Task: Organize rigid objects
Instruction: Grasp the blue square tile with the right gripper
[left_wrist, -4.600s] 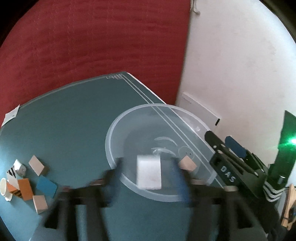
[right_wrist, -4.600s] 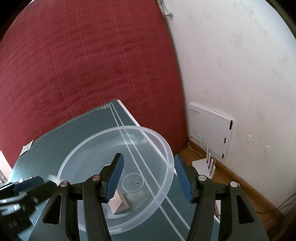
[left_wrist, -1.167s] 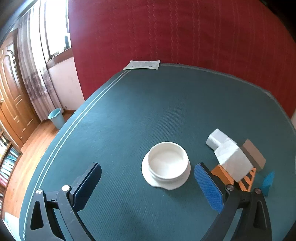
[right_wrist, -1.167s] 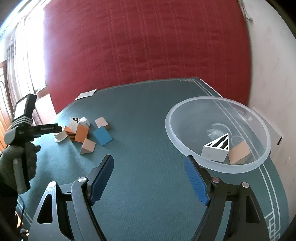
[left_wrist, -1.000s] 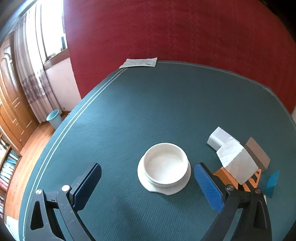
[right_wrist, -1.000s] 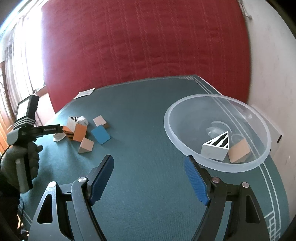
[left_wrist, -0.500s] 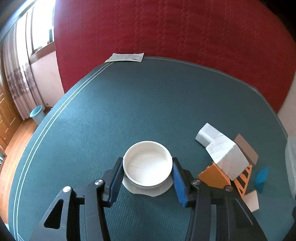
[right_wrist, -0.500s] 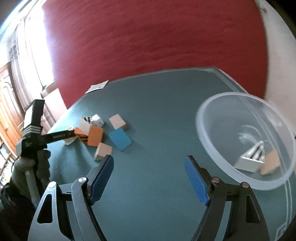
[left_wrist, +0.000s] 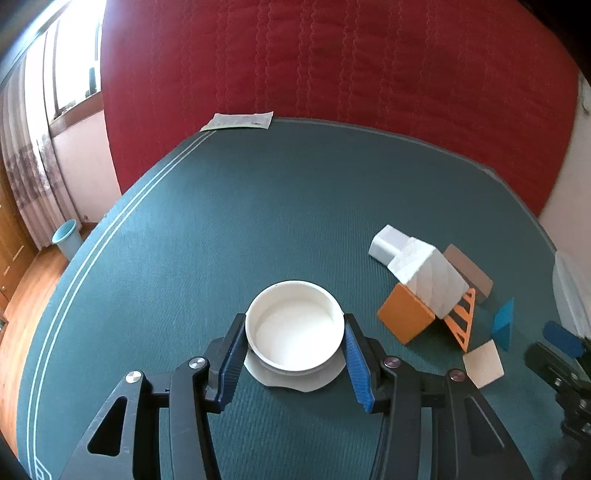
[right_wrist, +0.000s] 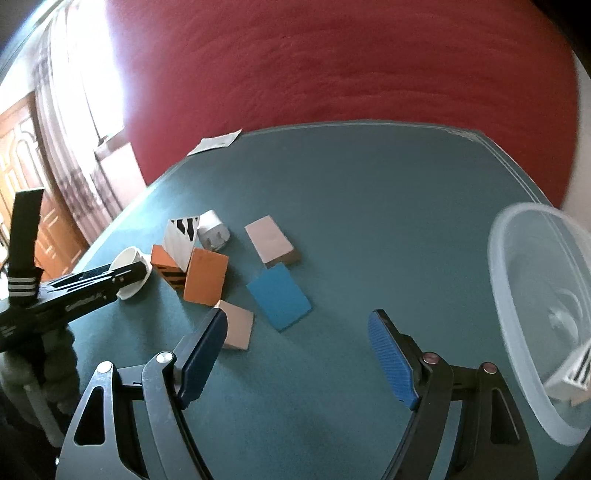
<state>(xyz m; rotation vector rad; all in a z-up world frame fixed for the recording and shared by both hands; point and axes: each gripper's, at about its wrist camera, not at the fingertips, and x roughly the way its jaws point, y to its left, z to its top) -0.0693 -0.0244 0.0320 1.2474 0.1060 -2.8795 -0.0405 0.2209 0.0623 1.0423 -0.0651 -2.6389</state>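
My left gripper is shut on a white round cup, its blue pads against both sides; the cup looks lifted slightly off a white disc on the teal table. In the right wrist view the left gripper holds the cup at the left. My right gripper is open and empty above the table, near a blue block and a tan block. A clear plastic bowl at the right holds a striped white wedge.
A pile lies beside the cup: orange block, white striped wedge, white plug-like piece, grey-brown block, blue block, tan block. A paper slip lies at the table's far edge. A red quilted wall stands behind.
My left gripper has closed on the white cup and raised it a little. My right gripper has swung left from the bowl toward the block pile, staying open.
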